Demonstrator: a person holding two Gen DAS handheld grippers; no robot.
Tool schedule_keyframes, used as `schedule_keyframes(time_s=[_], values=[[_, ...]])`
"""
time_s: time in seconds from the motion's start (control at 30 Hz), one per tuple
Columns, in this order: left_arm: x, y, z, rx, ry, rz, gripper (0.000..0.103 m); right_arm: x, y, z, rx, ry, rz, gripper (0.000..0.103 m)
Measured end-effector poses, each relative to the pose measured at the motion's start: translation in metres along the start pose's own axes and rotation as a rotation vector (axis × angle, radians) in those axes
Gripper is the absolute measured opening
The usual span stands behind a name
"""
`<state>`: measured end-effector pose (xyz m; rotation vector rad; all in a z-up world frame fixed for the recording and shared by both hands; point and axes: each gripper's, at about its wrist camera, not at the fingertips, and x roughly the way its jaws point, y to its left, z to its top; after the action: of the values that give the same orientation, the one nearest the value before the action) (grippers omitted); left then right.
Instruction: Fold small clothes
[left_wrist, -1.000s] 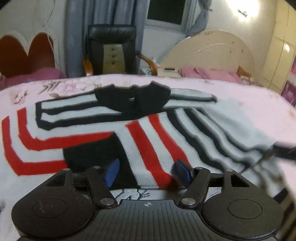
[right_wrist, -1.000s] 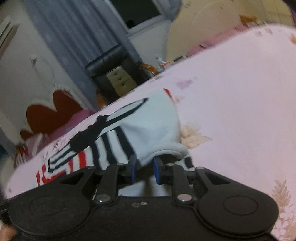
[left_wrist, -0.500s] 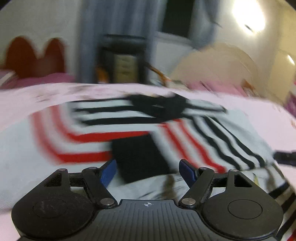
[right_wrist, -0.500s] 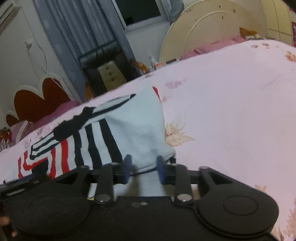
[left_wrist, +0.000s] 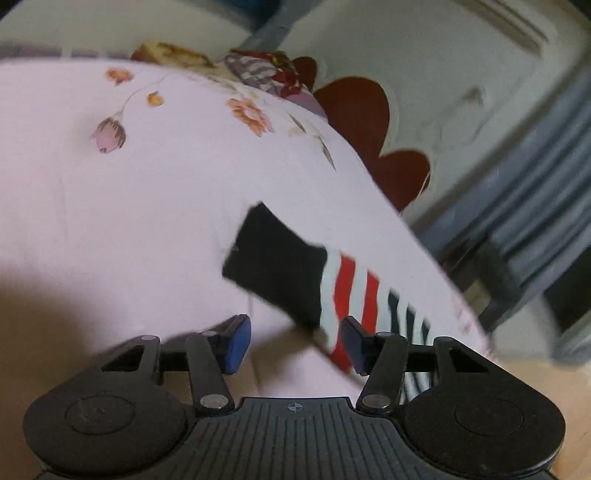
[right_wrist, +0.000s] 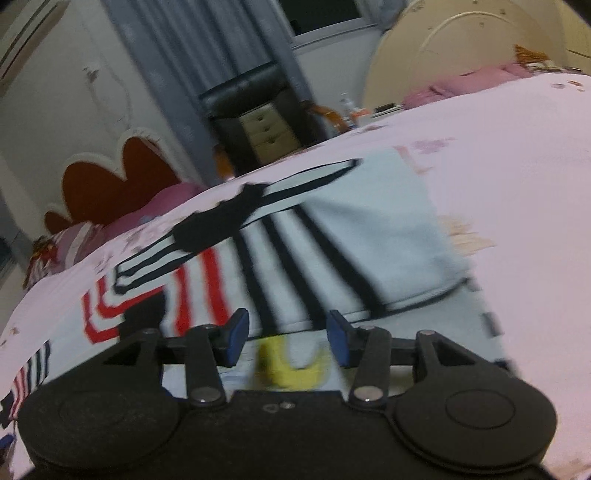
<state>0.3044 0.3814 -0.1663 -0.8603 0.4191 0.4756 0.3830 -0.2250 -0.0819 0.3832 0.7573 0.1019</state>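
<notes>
Striped sweater (right_wrist: 332, 236), knitted in white with black and red bands, lies spread on the pink floral bedsheet (left_wrist: 129, 192), and the step in hand looks like the sleeve folds that come before the body is doubled over. Starting at the left: the left gripper (left_wrist: 291, 341) sits low over the sheet at the garment's outer edge, tilted hard so the room leans across its view. Its jaws stand about half apart and have just been closing; the black cuff (left_wrist: 273, 262) and the red-and-white striped sleeve end (left_wrist: 351, 299) lie just ahead of and between the blue pads (left_wrist: 236, 341), but the pads do not appear to press on the cloth, so I judge it empty-handed and lining up a pinch. Moving right across the sweater, the far side already seems turned in: a plain pale panel (right_wrist: 384, 229) lies over the black stripes with a neat lower edge. The right gripper (right_wrist: 284, 339) hovers at the near hem, jaws roughly half apart and just been opening, with nothing caught between its fingers; a blurred yellow patch (right_wrist: 291, 369) on the fabric shows below the gap, what it is I cannot tell. My reading is that the right side's fold is laid down and let go, and the left sleeve is next. That calls for the left jaws to close squarely on the cuff, lift only enough to clear the sheet, and carry it inward across the chest, while the right gripper steadies the hem so the laid fold does not drag open.
</notes>
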Motion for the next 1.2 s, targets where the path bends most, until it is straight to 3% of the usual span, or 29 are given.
schedule_keyframes(time_s=[0.17, 0.23, 0.27, 0.37, 0.43, 0.57, 0.73, 0.87, 1.07, 1.2], values=[[0.022, 0.002, 0.001, -0.047, -0.020, -0.045, 0.052, 0.008, 0.033, -0.004, -0.021, 0.014, 0.023, 0.046], [0.028, 0.003, 0.003, -0.023, -0.014, -0.023, 0.028, 0.011, 0.042, -0.005, -0.013, 0.016, 0.024, 0.046], [0.033, 0.003, 0.007, -0.021, -0.004, -0.010, 0.008, 0.011, 0.045, -0.005, -0.011, 0.015, 0.023, 0.046], [0.039, 0.012, 0.016, -0.037, 0.015, -0.047, 0.006, 0.010, 0.051, -0.007, -0.016, 0.016, 0.015, 0.046], [0.036, -0.006, 0.019, 0.041, 0.013, -0.054, 0.005, 0.006, 0.053, -0.007, -0.020, 0.013, 0.008, 0.046], [0.031, -0.081, 0.003, 0.265, 0.026, -0.219, 0.005, -0.004, 0.050, -0.005, -0.013, -0.012, -0.003, 0.046], [0.037, -0.202, -0.066, 0.496, 0.151, -0.421, 0.005, -0.012, 0.041, 0.001, 0.016, -0.038, -0.004, 0.046], [0.046, -0.291, -0.143, 0.657, 0.252, -0.514, 0.005, -0.023, 0.028, 0.007, 0.042, -0.063, 0.000, 0.046], [0.056, -0.374, -0.240, 0.805, 0.391, -0.556, 0.005, -0.040, -0.011, 0.021, 0.124, -0.103, -0.015, 0.046], [0.060, -0.405, -0.292, 0.914, 0.450, -0.522, 0.006, -0.046, -0.036, 0.026, 0.171, -0.112, -0.016, 0.048]])
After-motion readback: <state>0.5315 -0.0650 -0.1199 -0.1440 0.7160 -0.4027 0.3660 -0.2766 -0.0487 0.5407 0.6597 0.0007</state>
